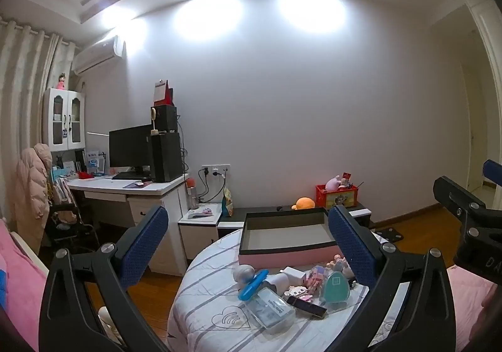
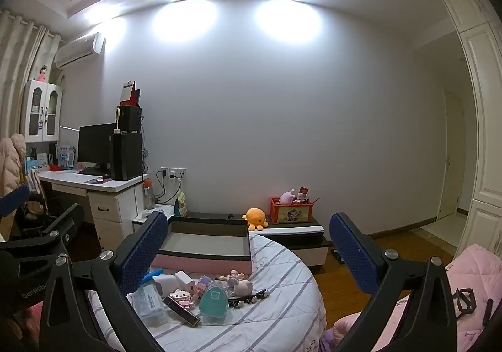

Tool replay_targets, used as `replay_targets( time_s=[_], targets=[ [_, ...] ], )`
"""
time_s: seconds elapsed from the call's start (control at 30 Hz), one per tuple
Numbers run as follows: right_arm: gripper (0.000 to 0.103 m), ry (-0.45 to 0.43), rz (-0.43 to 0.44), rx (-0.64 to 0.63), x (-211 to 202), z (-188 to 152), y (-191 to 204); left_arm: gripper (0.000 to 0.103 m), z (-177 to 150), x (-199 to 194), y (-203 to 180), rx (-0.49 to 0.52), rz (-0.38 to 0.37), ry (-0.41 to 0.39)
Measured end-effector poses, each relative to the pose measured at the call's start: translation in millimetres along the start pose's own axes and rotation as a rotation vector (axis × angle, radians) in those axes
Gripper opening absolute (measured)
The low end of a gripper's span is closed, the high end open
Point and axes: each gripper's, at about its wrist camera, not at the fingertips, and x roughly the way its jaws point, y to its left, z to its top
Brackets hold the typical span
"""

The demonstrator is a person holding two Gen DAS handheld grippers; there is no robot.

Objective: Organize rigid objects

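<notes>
My left tongs (image 1: 251, 242) and right tongs (image 2: 248, 245) both stand wide with nothing between the blue pads, held level above the round bench (image 1: 200, 298) with its striped cloth. At lower centre of each frame lies a cluster of small rigid objects: a teal egg-shaped case (image 1: 336, 286), a clear plastic box (image 1: 271, 308), a blue clip (image 1: 253, 284), a white charger (image 1: 295, 275) and a dark flat bar (image 1: 306, 305). Just behind them sits an empty pink-sided box (image 1: 285, 254). An orange plush octopus (image 2: 255, 217) rests on the low cabinet (image 2: 301, 231) beyond.
</notes>
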Motion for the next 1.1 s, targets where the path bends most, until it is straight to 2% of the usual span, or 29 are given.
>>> replay_targets(
  time_s=[0.83,1.1],
  targets=[
    [0.103,0.035,0.007,-0.003,14.7,-8.8,3.5,0.103,-12.2,-0.7,7.9,0.008,0.006,0.026],
    [0.103,0.049,0.011,-0.004,32.0,-11.1,9.0,0.103,-11.2,22.4,7.5,0.012,0.005,0.067]
  ],
)
